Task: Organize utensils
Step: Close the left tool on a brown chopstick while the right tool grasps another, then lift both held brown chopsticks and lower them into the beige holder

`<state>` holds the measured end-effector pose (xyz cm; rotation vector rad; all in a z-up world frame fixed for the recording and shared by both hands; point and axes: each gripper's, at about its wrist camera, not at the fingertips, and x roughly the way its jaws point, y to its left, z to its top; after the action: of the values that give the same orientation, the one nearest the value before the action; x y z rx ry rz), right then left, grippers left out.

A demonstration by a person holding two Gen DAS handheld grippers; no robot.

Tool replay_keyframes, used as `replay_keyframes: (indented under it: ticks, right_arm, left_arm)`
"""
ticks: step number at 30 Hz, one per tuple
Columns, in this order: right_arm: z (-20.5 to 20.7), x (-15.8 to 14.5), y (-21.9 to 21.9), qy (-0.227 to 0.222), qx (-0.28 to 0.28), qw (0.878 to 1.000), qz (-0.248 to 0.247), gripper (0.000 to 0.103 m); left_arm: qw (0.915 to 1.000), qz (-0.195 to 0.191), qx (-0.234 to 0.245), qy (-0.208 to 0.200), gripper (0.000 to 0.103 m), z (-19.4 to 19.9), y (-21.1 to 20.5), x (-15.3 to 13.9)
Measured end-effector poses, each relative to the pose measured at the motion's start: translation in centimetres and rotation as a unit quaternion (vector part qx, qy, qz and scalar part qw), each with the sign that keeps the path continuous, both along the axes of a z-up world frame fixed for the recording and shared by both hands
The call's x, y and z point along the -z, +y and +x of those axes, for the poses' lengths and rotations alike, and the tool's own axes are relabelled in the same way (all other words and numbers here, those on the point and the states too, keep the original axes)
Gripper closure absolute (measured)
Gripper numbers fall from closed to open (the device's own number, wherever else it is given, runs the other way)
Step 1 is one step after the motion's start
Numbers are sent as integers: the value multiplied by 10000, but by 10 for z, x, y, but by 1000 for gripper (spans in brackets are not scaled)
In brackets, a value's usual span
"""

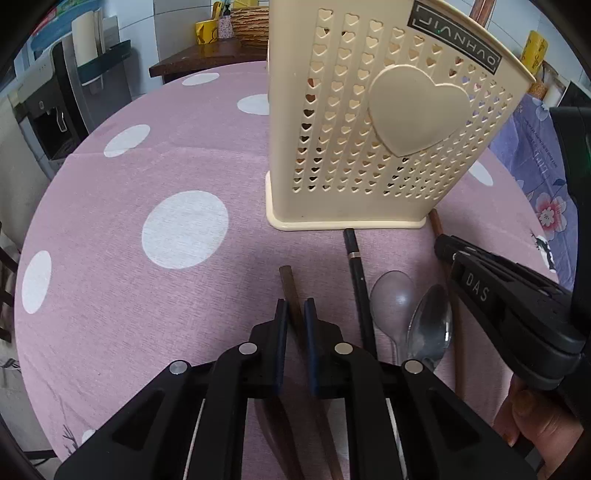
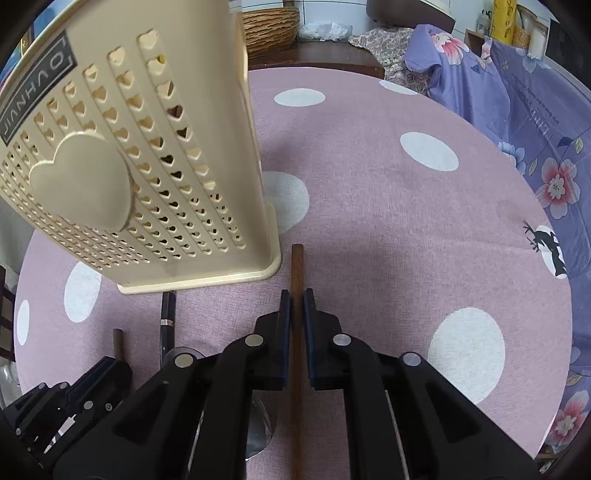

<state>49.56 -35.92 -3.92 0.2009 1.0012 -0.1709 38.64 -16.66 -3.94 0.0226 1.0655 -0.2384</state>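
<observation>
A cream perforated utensil holder [image 1: 373, 122] with a heart stands on the pink dotted tablecloth; it also shows in the right wrist view [image 2: 140, 166]. My left gripper [image 1: 296, 308] straddles a brown wooden utensil handle [image 1: 287, 278] with a small gap on each side. My right gripper [image 2: 297, 299] is closed against another brown wooden handle [image 2: 297, 266] lying on the cloth. A black handle [image 1: 355, 266], a clear plastic spoon [image 1: 393, 299] and a metal spoon [image 1: 430, 325] lie between the grippers. The right gripper's body [image 1: 509, 306] shows in the left wrist view.
Round table with pink white-dotted cloth [image 1: 147, 184]. A purple floral fabric [image 2: 535, 122] lies at the right edge. A wicker basket [image 2: 271, 24] and yellow mugs [image 1: 205, 31] stand on a dark sideboard behind. A water dispenser [image 1: 55, 110] stands at the left.
</observation>
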Motion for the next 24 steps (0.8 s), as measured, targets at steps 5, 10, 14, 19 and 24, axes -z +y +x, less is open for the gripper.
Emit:
replay_keyframes:
  ticks: [5, 10, 14, 19, 24]
  right_arm:
    - [-5, -2, -9, -146, 18, 9996, 236, 95]
    - [-19, -17, -21, -437, -9, 9979, 478, 95]
    - [-34, -40, -25, -791, -105, 9962, 361, 95]
    - [-53, -75, -34, -1187, -251, 9918, 413, 95]
    - [-73, -111, -42, -1493, -443, 9874, 294, 95]
  left_arm:
    - [9994, -338, 28, 45, 94, -1, 0, -5]
    - [9965, -816, 154, -10, 94, -7, -2, -21]
    - [9939, -1020, 352, -224, 95, -18, -5, -42]
    - [9896, -1166, 570, -622, 95, -32, -4, -77]
    - [9847, -1183, 710, -1060, 95, -41, 3, -112]
